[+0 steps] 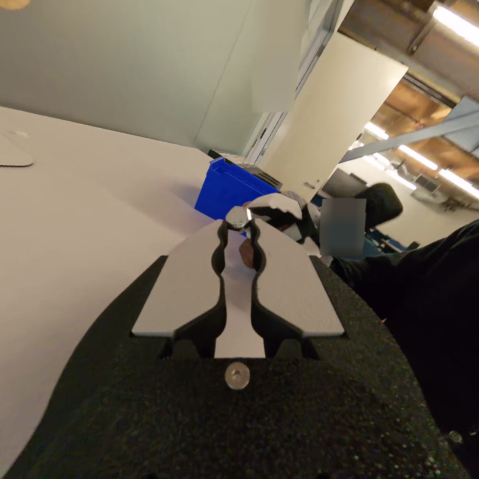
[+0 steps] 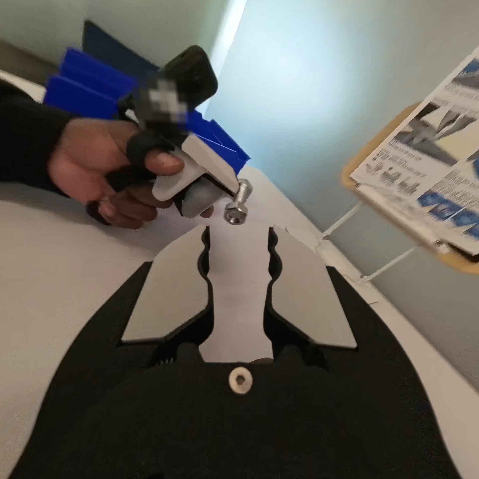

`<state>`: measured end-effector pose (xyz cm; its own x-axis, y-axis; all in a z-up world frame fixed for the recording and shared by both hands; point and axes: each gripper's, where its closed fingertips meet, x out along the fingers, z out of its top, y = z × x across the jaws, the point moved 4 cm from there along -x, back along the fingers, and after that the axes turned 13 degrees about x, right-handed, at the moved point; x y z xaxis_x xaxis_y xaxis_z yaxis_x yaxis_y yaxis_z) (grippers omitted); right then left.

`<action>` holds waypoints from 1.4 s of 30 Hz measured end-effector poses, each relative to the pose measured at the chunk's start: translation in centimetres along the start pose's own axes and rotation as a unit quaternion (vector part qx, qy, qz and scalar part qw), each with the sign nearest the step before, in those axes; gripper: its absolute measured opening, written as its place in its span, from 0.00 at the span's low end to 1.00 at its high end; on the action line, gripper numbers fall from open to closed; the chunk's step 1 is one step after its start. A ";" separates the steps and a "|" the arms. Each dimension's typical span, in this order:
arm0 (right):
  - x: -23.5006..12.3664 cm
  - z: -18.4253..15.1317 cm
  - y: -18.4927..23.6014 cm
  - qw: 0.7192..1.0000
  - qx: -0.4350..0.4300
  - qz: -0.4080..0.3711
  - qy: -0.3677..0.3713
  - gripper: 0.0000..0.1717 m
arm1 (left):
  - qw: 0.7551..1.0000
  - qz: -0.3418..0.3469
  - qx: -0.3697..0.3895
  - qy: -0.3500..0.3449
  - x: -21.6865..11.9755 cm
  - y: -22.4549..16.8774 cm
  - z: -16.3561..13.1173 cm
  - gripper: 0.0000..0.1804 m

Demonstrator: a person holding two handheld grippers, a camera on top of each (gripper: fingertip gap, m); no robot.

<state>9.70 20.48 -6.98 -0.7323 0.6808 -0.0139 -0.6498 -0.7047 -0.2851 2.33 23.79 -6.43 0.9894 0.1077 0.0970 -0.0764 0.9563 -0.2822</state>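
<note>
While the left gripper point(image 2: 237, 188) is pinching the silver bolt point(image 2: 239, 198) by its head, the shank with its nut point(image 2: 235, 213) is pointing down toward the right gripper point(image 2: 238, 229), whose fingers are standing spread and empty just below it above the white table point(image 2: 64, 246).

A white table point(image 1: 77, 207) filled the left of the left wrist view, with a blue bin point(image 1: 228, 191) standing at centre frame. A black chair point(image 1: 381, 204) was seen at right. In the right wrist view, a printed sheet point(image 2: 435, 155) on a tan board was seen at the right edge.
</note>
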 end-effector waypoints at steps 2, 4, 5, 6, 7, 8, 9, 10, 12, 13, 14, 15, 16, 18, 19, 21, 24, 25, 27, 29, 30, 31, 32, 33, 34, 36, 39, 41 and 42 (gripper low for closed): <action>0.1 0.1 0.5 0.999 -0.050 -0.023 0.000 0.25 | 1.000 -0.004 -0.024 -0.012 0.4 -0.3 -0.1 0.09; 0.2 0.3 0.6 0.996 -0.082 -0.044 -0.004 0.23 | 0.999 -0.008 -0.041 -0.020 0.7 -0.5 -0.2 0.09; 0.1 0.5 0.6 0.994 -0.091 -0.057 -0.008 0.22 | 0.999 -0.007 -0.046 -0.022 0.8 -0.6 -0.3 0.09; 0.0 0.7 0.5 0.993 -0.095 -0.068 -0.012 0.19 | 0.998 -0.008 -0.050 -0.023 0.9 -0.7 -0.4 0.09; -0.1 1.0 0.4 0.992 -0.095 -0.075 -0.017 0.15 | 0.998 -0.010 -0.052 -0.023 1.0 -0.8 -0.5 0.09; -0.1 1.1 0.4 0.993 -0.088 -0.072 -0.018 0.12 | 0.998 -0.009 -0.052 -0.025 1.1 -0.9 -0.5 0.09; -0.1 1.2 0.4 0.995 -0.070 -0.068 -0.017 0.11 | 0.998 -0.008 -0.050 -0.031 1.2 -1.0 -0.4 0.09; 0.0 1.3 0.3 0.998 -0.034 -0.059 -0.012 0.11 | 0.998 -0.003 -0.048 -0.032 1.2 -1.0 -0.4 0.09; 0.1 1.3 -0.2 0.994 0.105 -0.016 -0.012 0.11 | 0.999 0.002 -0.035 -0.034 1.0 -0.9 -0.4 0.09; 0.2 1.4 -0.4 0.980 0.196 0.015 -0.017 0.11 | 0.999 0.001 -0.027 -0.036 1.0 -0.9 -0.3 0.09; 0.1 1.4 -0.8 0.957 0.286 0.049 -0.024 0.11 | 0.999 -0.002 -0.020 -0.034 0.9 -0.9 -0.2 0.09; 0.1 1.4 -1.1 0.927 0.365 0.083 -0.031 0.11 | 1.000 -0.006 -0.013 -0.028 0.9 -1.0 -0.3 0.09; 0.0 1.3 -1.5 0.899 0.421 0.113 -0.040 0.11 | 1.000 -0.011 -0.005 -0.016 1.0 -1.1 -0.4 0.09; -0.2 1.1 -1.8 0.861 0.481 0.160 -0.048 0.11 | 1.000 -0.015 0.014 0.005 1.2 -1.3 -0.7 0.09; -0.3 1.1 -1.9 0.853 0.489 0.175 -0.050 0.12 | 1.000 -0.014 0.020 0.006 1.3 -1.4 -0.7 0.09; -0.3 1.1 -1.8 0.868 0.462 0.177 -0.048 0.19 | 1.000 -0.013 0.016 0.000 1.2 -1.5 -0.6 0.09; -0.5 1.0 -1.4 0.939 0.316 0.135 -0.025 0.26 | 1.000 -0.007 0.009 -0.010 0.8 -1.0 -0.2 0.09; -0.6 0.9 -1.4 0.962 0.251 0.108 -0.014 0.28 | 1.000 -0.002 0.008 -0.010 0.7 -0.9 -0.2 0.09; -0.8 0.7 -1.4 0.995 0.094 0.041 0.001 0.28 | 1.000 0.008 0.007 -0.009 0.5 -0.8 -0.1 0.09; -0.9 0.5 -1.0 0.998 -0.055 -0.015 0.017 0.26 | 1.000 0.015 -0.003 -0.007 0.5 -0.7 -0.1 0.09; -0.9 0.5 -0.7 0.994 -0.106 -0.031 0.023 0.26 | 1.000 0.013 -0.009 -0.006 0.6 -0.7 -0.2 0.09; -0.9 0.5 -0.3 0.990 -0.137 -0.037 0.024 0.25 | 1.000 0.012 -0.016 -0.002 0.7 -0.8 -0.3 0.09; -0.8 0.6 0.0 0.987 -0.153 -0.038 0.023 0.24 | 1.000 0.012 -0.021 0.002 0.8 -0.8 -0.4 0.09; -0.8 0.6 0.2 0.986 -0.161 -0.034 0.025 0.23 | 1.000 0.010 -0.024 0.006 0.9 -0.9 -0.6 0.09; -0.7 0.5 0.4 0.985 -0.164 -0.031 0.029 0.23 | 1.000 0.009 -0.025 0.012 1.0 -0.9 -0.7 0.09; -0.5 0.4 0.5 0.985 -0.166 -0.036 0.038 0.16 | 1.000 0.007 -0.020 0.023 1.2 -1.2 -1.0 0.09; -0.4 0.6 0.1 0.997 -0.068 -0.013 0.045 0.10 | 0.999 0.017 0.016 0.036 1.2 -1.2 -1.0 0.09; -0.3 0.9 -0.2 0.994 0.096 0.038 0.037 0.10 | 0.998 0.019 0.052 0.034 1.1 -1.4 -0.7 0.09; -0.2 1.0 -0.3 0.975 0.206 0.076 0.035 0.10 | 0.997 0.023 0.071 0.033 1.0 -1.5 -0.4 0.09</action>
<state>9.87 20.40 -5.93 -0.8206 0.5635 -0.0956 -0.5715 -0.8094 0.1352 3.50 22.36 -6.33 0.9902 0.1380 0.0235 -0.1332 0.9803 -0.1459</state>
